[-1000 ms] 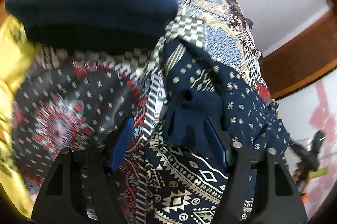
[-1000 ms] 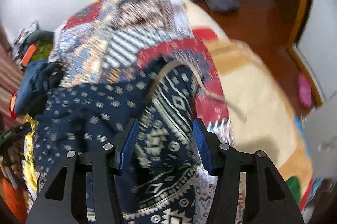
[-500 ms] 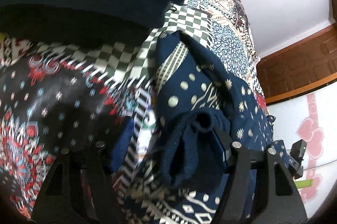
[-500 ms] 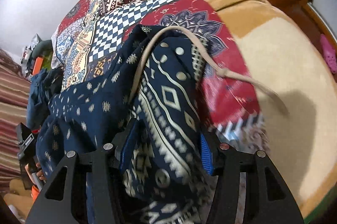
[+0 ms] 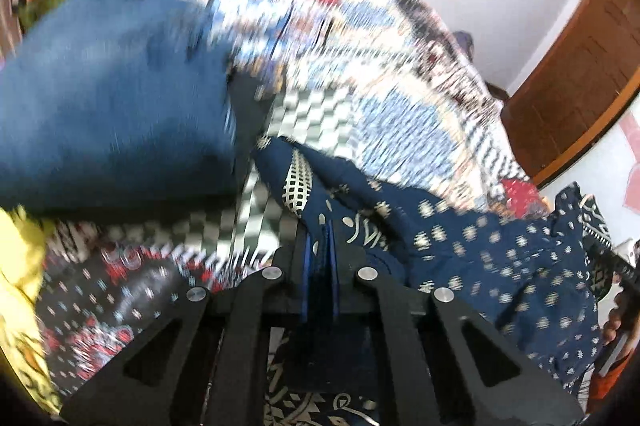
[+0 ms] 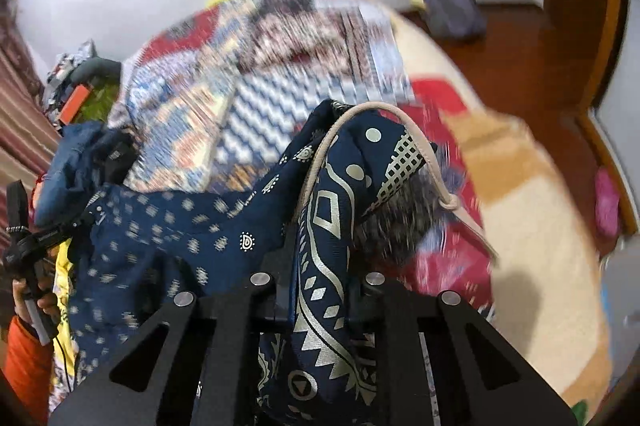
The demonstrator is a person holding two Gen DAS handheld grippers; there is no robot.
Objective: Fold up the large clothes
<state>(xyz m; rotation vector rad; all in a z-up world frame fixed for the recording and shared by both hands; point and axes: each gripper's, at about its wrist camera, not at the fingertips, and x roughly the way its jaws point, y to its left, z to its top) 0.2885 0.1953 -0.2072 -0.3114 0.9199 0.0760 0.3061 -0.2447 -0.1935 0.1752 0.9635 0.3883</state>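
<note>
1. Navy cotton garment with cream geometric print [image 6: 328,238]: slung between both grippers above patchwork bedspread [image 5: 400,113].
2. Left gripper [image 5: 320,266], right gripper [image 6: 320,278]: jaws just closed, each pinching the waistband edge.
3. Handling: soft, light, drapes; grip at corners.

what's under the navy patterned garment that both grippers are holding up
The navy patterned garment hangs over the patchwork bedspread, with its red patch and a beige blanket to the right. The bed directly beneath the cloth is covered.
</note>
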